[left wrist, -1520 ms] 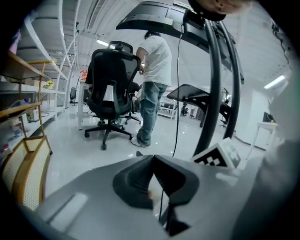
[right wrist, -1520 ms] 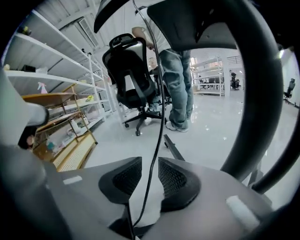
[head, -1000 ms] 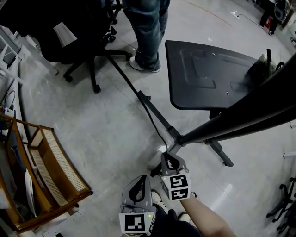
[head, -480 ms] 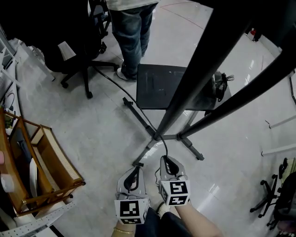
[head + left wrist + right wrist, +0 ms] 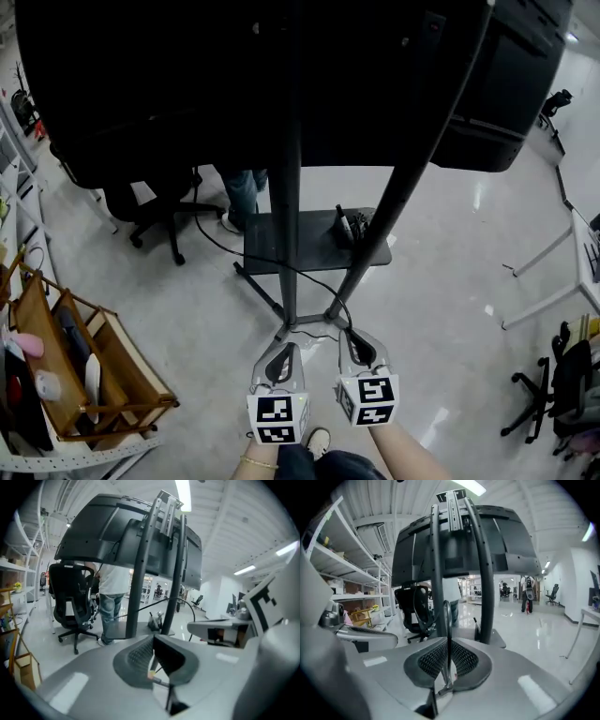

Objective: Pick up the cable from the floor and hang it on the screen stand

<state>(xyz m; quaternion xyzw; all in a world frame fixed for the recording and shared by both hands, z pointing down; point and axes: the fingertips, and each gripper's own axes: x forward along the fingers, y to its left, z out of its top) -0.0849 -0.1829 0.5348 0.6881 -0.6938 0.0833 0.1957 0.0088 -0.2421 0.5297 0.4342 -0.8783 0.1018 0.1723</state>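
- Right gripper view: my right gripper point(image 5: 357, 336) is pinched on the cable point(image 5: 448, 620), with the screen stand point(image 5: 290, 234) poles close at 12 o'clock.
- Left gripper point(image 5: 284, 349) is closed and empty.
- Open floor point(image 5: 450, 309) lies at 3 o'clock.

The glossy grey floor point(image 5: 441, 309) carries the screen stand's flat black base point(image 5: 309, 246) at 12 o'clock, an office chair point(image 5: 159, 211) at 10 and a wooden rack point(image 5: 94, 366) at 8. A black cable point(image 5: 212, 243) trails between chair and base.
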